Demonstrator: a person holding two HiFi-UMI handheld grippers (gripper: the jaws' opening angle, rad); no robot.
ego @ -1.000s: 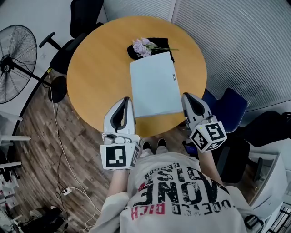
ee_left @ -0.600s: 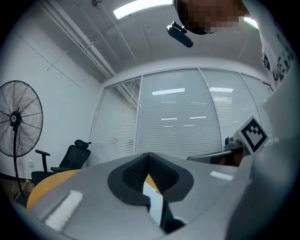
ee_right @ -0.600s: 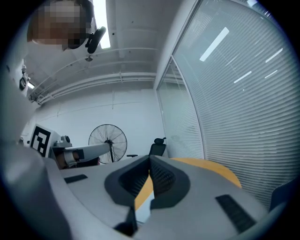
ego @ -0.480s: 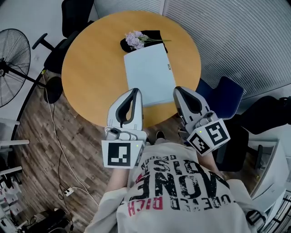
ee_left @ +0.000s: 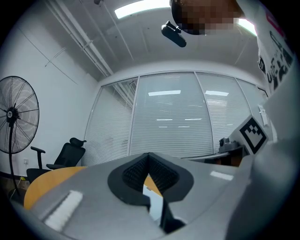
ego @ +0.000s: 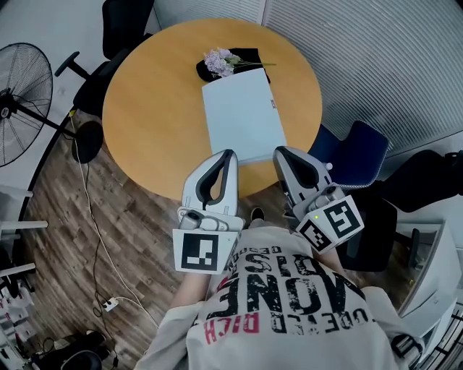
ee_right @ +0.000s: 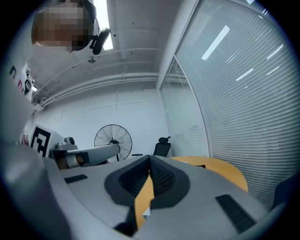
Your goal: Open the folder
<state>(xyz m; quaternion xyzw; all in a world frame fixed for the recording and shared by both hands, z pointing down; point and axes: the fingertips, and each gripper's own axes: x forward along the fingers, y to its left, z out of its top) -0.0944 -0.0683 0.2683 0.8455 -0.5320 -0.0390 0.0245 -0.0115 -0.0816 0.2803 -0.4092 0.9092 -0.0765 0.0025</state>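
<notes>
A pale blue closed folder (ego: 242,119) lies flat on the round wooden table (ego: 152,108), its near short edge close to the table's front rim. My left gripper (ego: 228,155) hovers at the folder's near left corner, jaws shut and empty. My right gripper (ego: 279,153) hangs just off the near right corner, also shut with nothing in it. In the left gripper view the closed left gripper (ee_left: 149,155) shows a sliver of the folder (ee_left: 153,203) through the gap below its tips. The right gripper (ee_right: 150,159) points level over the table (ee_right: 220,169).
A bunch of lilac flowers (ego: 219,61) on a black object (ego: 249,56) lies at the folder's far end. A standing fan (ego: 22,101) and a black office chair (ego: 119,22) are left of the table, a blue chair (ego: 358,155) right. Blinds line the far wall.
Both grippers have drawn closer together at the folder's near edge, the left shifting right and the right shifting left. Their jaws stayed shut. The folder has not moved.
</notes>
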